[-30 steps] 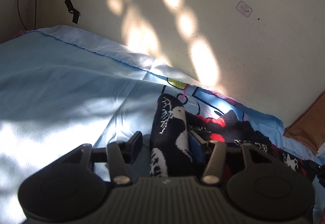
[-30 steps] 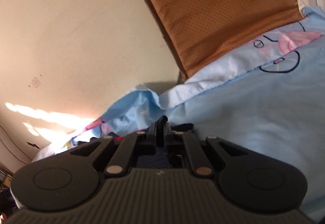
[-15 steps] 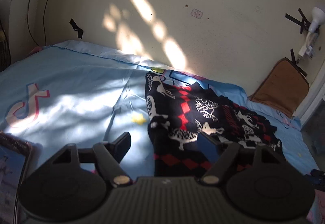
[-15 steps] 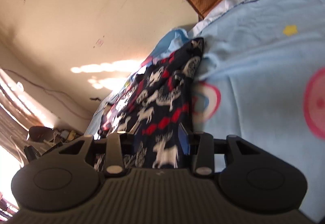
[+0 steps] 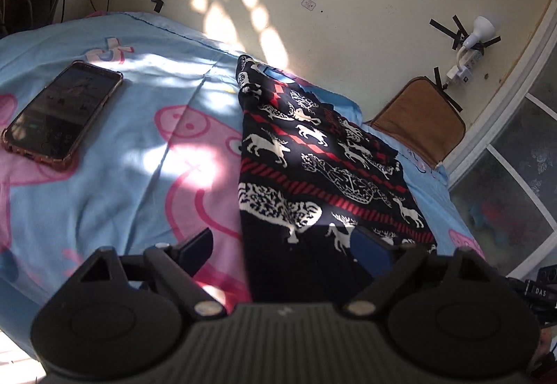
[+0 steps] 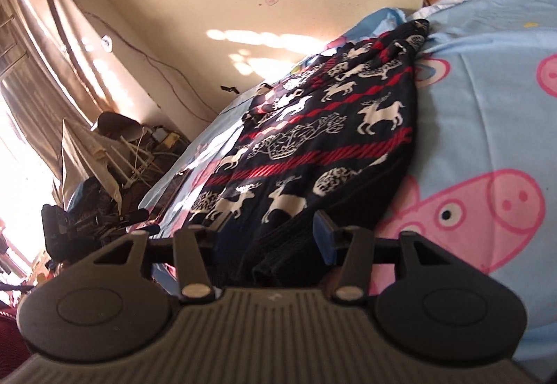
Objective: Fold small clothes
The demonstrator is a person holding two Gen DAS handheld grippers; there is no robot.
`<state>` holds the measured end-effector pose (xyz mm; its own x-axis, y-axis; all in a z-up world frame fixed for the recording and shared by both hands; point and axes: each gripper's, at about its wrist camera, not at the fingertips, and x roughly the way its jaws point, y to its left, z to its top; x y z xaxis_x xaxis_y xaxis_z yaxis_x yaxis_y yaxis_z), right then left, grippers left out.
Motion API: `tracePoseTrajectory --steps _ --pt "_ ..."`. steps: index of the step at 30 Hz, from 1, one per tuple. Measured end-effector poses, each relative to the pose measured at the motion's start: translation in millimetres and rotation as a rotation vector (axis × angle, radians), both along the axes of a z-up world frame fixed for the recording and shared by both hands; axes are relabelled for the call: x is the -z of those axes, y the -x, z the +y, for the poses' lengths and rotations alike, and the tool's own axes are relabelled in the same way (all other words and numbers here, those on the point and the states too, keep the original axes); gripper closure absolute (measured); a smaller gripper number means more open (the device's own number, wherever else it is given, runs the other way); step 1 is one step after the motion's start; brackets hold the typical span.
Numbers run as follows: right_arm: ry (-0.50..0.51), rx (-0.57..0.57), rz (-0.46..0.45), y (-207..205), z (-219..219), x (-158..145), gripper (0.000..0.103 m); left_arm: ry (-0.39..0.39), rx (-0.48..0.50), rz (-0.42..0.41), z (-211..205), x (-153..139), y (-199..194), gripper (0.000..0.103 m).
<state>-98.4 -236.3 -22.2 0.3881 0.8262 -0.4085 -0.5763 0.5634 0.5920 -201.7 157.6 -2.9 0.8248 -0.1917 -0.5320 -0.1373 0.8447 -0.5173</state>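
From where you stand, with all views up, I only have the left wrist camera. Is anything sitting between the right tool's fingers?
Observer: Yes, the near edge of the dark reindeer-patterned garment lies between the right tool fingers, whose jaws are opening and not pressing on it.
Operator: Is there anything past the far left end of the bed? My view cuts off there.
Observer: A pile of clutter stands there, under a long curtain with bright sun coming through.
Operator: Any bedsheet free on the garment's right side?
Observer: Yes, the blue cartoon-pig bedsheet runs bare beside it, with nothing lying on that stretch.
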Motion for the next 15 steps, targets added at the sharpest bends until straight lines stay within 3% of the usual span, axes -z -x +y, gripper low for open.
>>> tracePoseTrajectory --steps 2,6,9,10,11,12,13,14,15 --pt "0.067 -0.022 -0.085 15 12 -4 0.029 0.018 0.009 0.003 -5 4 5 0.014" --pt "0.224 0.004 -0.235 35 38 1 0.028 0.022 0.040 0.031 -18 11 6 0.021" --pt "0.258 0.050 -0.264 37 46 8 0.031 0.013 0.070 0.086 -26 18 0 0.046" --pt "0.276 0.070 -0.266 36 48 10 0.041 0.009 0.077 0.102 -29 21 -2 0.051" --pt "0.309 0.093 -0.261 34 48 13 0.061 0.008 0.082 0.112 -30 24 -3 0.064" --pt "0.337 0.108 -0.251 30 47 16 0.073 -0.005 0.078 0.115 -31 28 -2 0.070" --pt "0.353 0.131 -0.236 29 42 19 0.092 -0.025 0.073 0.113 -31 28 0 0.086" --pt "0.348 0.156 -0.225 28 35 20 0.092 -0.006 0.084 0.114 -28 29 1 0.097" --pt "0.337 0.189 -0.219 28 27 20 0.092 0.039 0.083 0.110 -23 30 2 0.097"
